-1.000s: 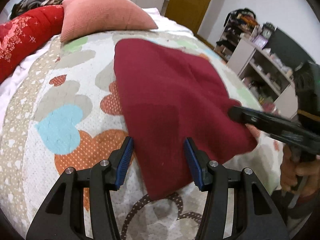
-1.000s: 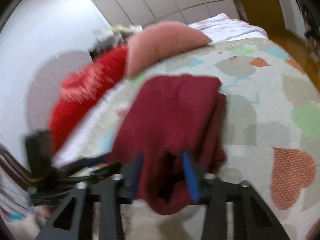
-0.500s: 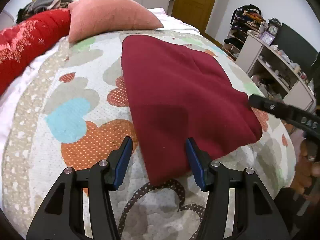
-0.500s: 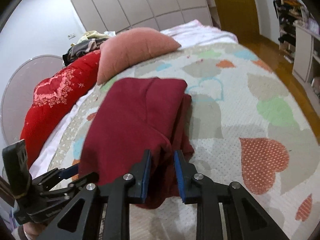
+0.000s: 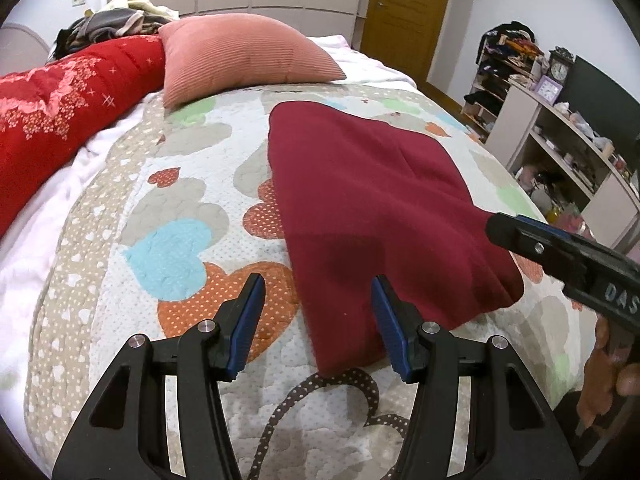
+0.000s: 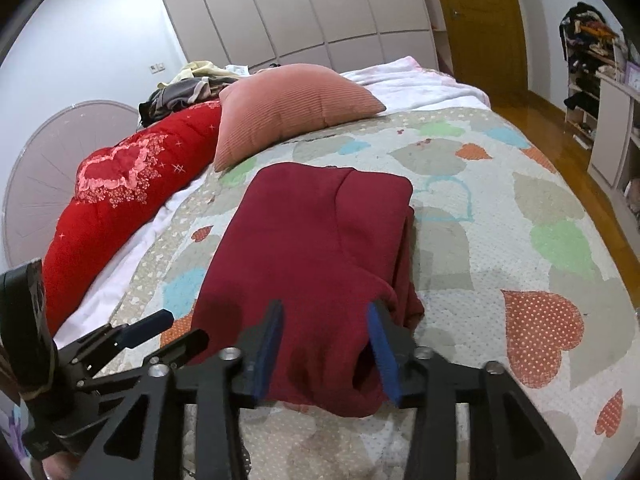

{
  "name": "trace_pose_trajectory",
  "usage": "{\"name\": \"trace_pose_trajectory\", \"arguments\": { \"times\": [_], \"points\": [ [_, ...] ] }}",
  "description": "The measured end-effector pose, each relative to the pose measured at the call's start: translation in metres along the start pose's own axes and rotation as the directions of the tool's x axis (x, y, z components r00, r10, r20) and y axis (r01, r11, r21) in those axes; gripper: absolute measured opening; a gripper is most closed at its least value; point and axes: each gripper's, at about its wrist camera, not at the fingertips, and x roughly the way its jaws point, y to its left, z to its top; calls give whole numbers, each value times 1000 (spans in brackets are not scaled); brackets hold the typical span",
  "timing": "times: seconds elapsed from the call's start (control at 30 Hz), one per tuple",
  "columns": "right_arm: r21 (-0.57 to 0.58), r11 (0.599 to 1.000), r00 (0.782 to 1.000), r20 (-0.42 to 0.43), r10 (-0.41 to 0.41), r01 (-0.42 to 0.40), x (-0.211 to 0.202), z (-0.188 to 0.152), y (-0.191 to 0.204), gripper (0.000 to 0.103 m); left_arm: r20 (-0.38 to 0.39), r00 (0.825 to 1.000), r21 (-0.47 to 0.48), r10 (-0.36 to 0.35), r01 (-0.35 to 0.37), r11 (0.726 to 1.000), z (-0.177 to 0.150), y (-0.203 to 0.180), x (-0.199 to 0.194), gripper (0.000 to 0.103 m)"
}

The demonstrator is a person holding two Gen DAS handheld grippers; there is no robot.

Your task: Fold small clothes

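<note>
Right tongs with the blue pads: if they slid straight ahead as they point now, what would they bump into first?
The right tongs, standing open, would most likely meet the near edge of the folded dark red garment on the heart-patterned quilt. The cloth already lies between the pads, though contact is unclear.

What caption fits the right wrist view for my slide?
Open right tongs straddle the near edge of a folded maroon garment on the heart-patterned quilt.
</note>
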Motion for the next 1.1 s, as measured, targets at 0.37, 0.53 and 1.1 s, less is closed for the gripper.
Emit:
{"name": "trace_pose_trajectory", "arguments": {
  "times": [0.37, 0.53, 1.1],
  "points": [
    [-10, 1000, 1000, 13, -23, 23, -3, -8, 7, 50, 0, 1000, -39, 2, -2, 999, 1, -4, -2, 66],
    [-5, 999, 999, 32, -33, 33, -9, -10, 6, 56, 12, 1000, -55, 5, -5, 998, 3, -3, -8, 71],
    [17, 999, 998, 46, -52, 51, -2, 2, -26, 80, -35, 993, -156, -116, 109, 982, 9, 13, 12, 71]
  ]
}}
